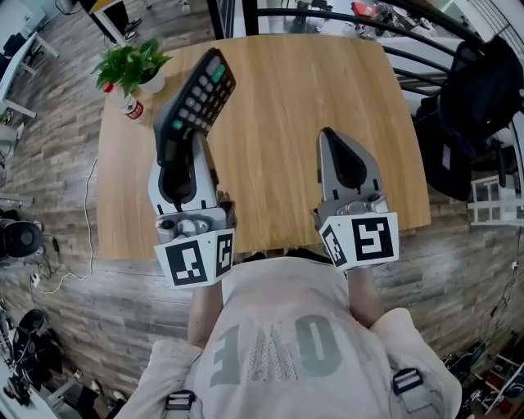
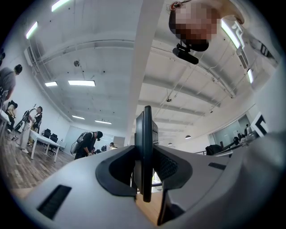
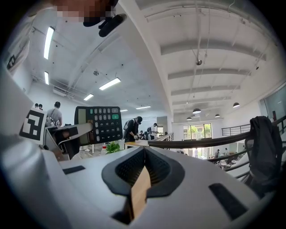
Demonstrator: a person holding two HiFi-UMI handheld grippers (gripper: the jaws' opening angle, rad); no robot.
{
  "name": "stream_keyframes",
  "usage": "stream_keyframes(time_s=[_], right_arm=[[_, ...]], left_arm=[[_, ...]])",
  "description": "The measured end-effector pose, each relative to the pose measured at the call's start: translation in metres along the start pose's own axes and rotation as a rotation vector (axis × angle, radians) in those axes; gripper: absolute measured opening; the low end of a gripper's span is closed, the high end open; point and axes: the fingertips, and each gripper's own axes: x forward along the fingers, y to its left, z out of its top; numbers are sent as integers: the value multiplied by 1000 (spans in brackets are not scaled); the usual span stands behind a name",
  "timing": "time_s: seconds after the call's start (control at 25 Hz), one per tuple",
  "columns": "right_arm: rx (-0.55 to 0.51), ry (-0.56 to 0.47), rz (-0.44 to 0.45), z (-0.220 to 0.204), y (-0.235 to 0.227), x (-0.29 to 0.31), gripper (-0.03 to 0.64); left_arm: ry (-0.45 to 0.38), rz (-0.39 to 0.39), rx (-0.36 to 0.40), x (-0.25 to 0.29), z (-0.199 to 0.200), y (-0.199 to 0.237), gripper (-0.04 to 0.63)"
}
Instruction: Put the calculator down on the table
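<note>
A black calculator with grey keys and one green key stands tilted up over the left part of the wooden table. My left gripper is shut on its lower end. In the left gripper view the calculator shows edge-on, pressed between the two jaws of the left gripper. The right gripper hovers over the table's near right part, its jaws closed with nothing between them. From the right gripper view the calculator shows its face at the left, and the right gripper has its tips together.
A potted green plant and a small red-labelled bottle stand at the table's far left corner. A black chair with dark cloth is off the right side. A dark railing runs behind the table. A white cable lies on the floor.
</note>
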Motion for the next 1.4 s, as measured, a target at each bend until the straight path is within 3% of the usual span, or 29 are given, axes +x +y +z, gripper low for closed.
stream_keyframes(time_s=[0.32, 0.44, 0.52, 0.6, 0.76, 0.88, 1.12, 1.28, 1.4], right_arm=[[8, 2, 39, -3, -2, 16, 20], [12, 9, 50, -7, -4, 18, 20], [11, 13, 54, -9, -8, 19, 20], [14, 18, 56, -11, -13, 18, 20], [35, 36, 45, -19, -20, 11, 20], [51, 47, 29, -24, -23, 7, 20], [156, 73, 18, -39, -27, -3, 20], [198, 97, -11, -52, -36, -10, 20], [231, 117, -28, -64, -42, -14, 20]], left_arm=[[31, 19, 29, 6, -12, 2, 117], [75, -23, 53, 11, -20, -3, 116], [131, -97, 96, 21, -29, -12, 116], [215, -210, 155, 34, -42, -22, 115], [423, -442, 345, 51, -74, -41, 117], [490, -629, 418, 59, -95, -54, 117], [796, -1100, 503, 45, -159, -79, 117], [1012, -1451, 486, 13, -199, -98, 117], [1197, -1633, 471, -16, -230, -107, 117]])
